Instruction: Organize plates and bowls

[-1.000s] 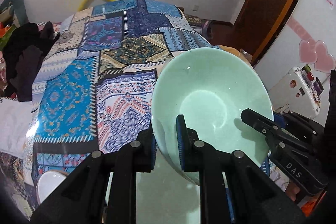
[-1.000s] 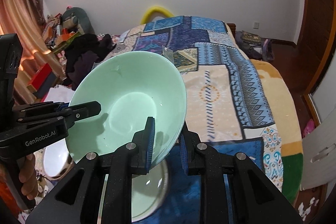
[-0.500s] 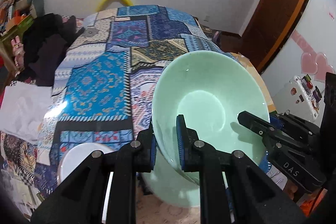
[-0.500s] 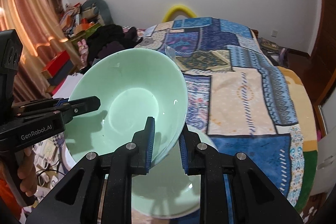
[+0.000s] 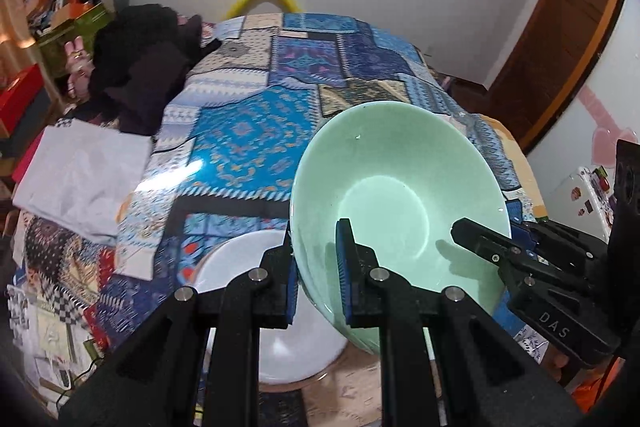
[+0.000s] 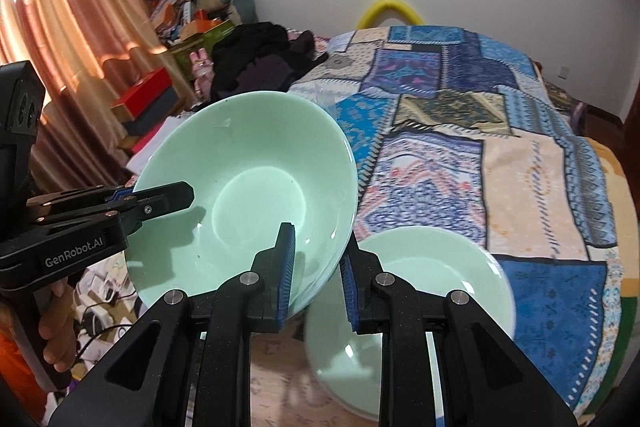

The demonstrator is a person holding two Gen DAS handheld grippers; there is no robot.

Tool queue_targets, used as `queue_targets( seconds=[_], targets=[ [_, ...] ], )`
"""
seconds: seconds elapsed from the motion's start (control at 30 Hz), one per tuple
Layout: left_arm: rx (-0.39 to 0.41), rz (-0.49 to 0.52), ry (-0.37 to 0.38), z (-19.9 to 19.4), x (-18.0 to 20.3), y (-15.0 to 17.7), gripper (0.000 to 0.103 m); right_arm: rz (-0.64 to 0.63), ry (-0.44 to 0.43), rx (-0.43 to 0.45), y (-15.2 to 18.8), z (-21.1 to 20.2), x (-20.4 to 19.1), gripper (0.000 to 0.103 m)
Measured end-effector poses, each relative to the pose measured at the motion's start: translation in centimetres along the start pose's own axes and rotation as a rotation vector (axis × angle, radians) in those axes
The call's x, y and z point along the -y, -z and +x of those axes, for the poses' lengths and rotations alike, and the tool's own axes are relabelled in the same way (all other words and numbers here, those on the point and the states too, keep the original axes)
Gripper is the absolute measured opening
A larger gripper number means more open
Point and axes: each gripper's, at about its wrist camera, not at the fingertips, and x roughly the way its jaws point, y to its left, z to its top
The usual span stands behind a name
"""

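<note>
The left gripper point(image 5: 316, 267) is closed on the near-left rim of the green bowl point(image 5: 400, 187): one blue-padded finger lies outside the wall, the other inside. The right gripper point(image 6: 316, 267) clamps the opposite rim the same way, with its left finger inside and its right finger outside. The bowl is held between both grippers, tilted, clear of the surface. Its interior holds nothing visible.

In the left wrist view, a white bowl point(image 5: 240, 267) sits below and left of the left fingers, partly hidden behind them. The bowl looks empty where visible. The right gripper's black body point(image 5: 532, 275) enters from the right of the fingers and grips the far rim.

In the right wrist view, the left gripper's body point(image 6: 100, 215) enters from the left. A green plate point(image 6: 432, 267) lies just right of and below the right fingers, resting on the surface, with nothing on it.

The green bowl is glossy, smooth, round and deep, with a flat circular base. The plate is shallow and glazed in the same pale green. The patchwork cloth point(image 6: 500, 147) beyond the fingertips is matte, printed in blue, beige and black panels.
</note>
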Motion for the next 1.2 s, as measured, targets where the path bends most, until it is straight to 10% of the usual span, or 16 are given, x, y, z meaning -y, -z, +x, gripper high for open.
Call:
queue_targets(
  seconds=[1.2],
  targets=[
    [-0.184,-0.111,-0.074,4.9,-8.9,6.0,0.016,-0.03,-0.065,-0.181,3.5,6.8,-4.3,0.021]
  ],
)
